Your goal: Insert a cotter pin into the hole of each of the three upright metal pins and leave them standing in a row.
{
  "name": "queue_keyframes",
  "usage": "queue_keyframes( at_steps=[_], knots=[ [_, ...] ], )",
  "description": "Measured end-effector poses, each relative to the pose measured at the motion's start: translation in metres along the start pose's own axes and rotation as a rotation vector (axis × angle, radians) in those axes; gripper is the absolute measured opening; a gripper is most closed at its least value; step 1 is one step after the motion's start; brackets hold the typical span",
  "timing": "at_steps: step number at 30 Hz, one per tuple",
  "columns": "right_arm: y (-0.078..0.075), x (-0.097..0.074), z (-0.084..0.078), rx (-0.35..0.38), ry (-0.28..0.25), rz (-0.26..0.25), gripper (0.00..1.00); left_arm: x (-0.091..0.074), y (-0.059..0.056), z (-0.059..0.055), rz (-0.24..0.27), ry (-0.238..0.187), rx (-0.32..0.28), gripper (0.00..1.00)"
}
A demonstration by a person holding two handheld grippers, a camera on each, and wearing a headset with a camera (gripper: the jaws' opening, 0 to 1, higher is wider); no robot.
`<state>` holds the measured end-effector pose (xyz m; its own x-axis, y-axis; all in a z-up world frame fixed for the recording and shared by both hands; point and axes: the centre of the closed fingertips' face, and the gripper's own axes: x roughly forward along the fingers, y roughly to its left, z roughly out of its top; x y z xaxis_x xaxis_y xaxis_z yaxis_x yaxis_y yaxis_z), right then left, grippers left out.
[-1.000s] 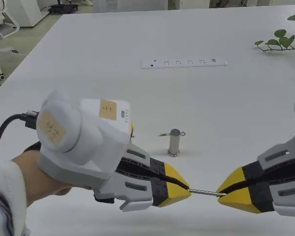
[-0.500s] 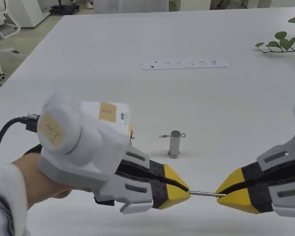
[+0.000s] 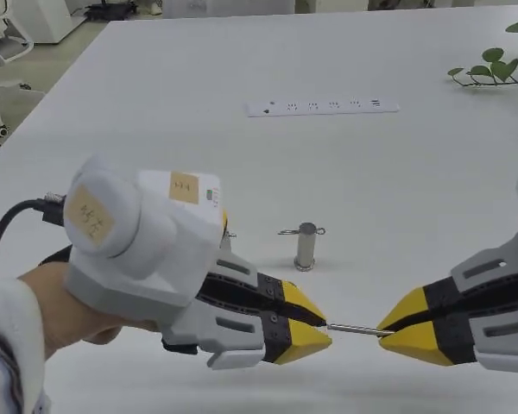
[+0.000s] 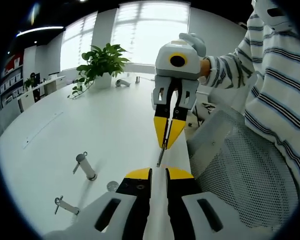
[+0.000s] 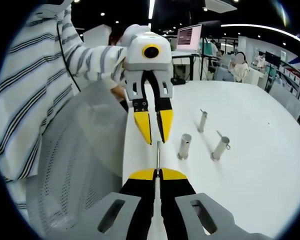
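Cotter pin (image 3: 354,329) handover, in the air over the worktop's (image 3: 371,172) near edge.
Right tongs (image 3: 385,332) are clamped on it and left tongs (image 3: 326,331) are apart around its free end. Close left squarely before you release right, and keep it level.

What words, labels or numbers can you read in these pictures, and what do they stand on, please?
Tan stickers on the left gripper: marks too blurred to read.
Power strip: markings too small to read.
Monitor: screen too blurred to read.
No text here can be quoted.
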<state>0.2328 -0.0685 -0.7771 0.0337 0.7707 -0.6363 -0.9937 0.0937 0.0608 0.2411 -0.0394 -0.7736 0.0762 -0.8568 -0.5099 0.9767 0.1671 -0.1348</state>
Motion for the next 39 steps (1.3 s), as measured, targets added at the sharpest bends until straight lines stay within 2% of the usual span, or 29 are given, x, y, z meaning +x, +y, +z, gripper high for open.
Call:
queue_keyframes(
  at_steps=[6, 10, 17, 23, 26, 28, 39],
  knots=[
    [-0.002, 0.001, -0.003, 0.01, 0.01, -0.007, 0.03, -0.004, 0.006, -0.001, 0.03, -0.003, 0.004, 0.14],
    [-0.007, 0.004, -0.007, 0.012, 0.031, -0.029, 0.03, -0.009, 0.015, -0.003, 0.069, -0.004, 0.005, 0.15],
    [-0.017, 0.008, -0.013, 0.039, 0.05, -0.066, 0.03, -0.018, 0.035, -0.006, 0.157, -0.026, 0.006, 0.29],
    [-0.022, 0.012, -0.015, 0.055, 0.056, -0.079, 0.03, -0.02, 0.053, -0.02, 0.223, -0.016, -0.032, 0.3],
    [-0.024, 0.014, -0.014, 0.06, 0.055, -0.083, 0.03, -0.02, 0.06, -0.025, 0.255, -0.029, -0.059, 0.29],
    [-0.026, 0.016, -0.013, 0.064, 0.054, -0.09, 0.03, -0.019, 0.061, -0.027, 0.257, -0.045, -0.077, 0.29],
    [-0.038, 0.027, -0.013, 0.099, 0.038, -0.105, 0.03, -0.004, 0.065, -0.045, 0.245, -0.021, -0.109, 0.25]
  ],
)
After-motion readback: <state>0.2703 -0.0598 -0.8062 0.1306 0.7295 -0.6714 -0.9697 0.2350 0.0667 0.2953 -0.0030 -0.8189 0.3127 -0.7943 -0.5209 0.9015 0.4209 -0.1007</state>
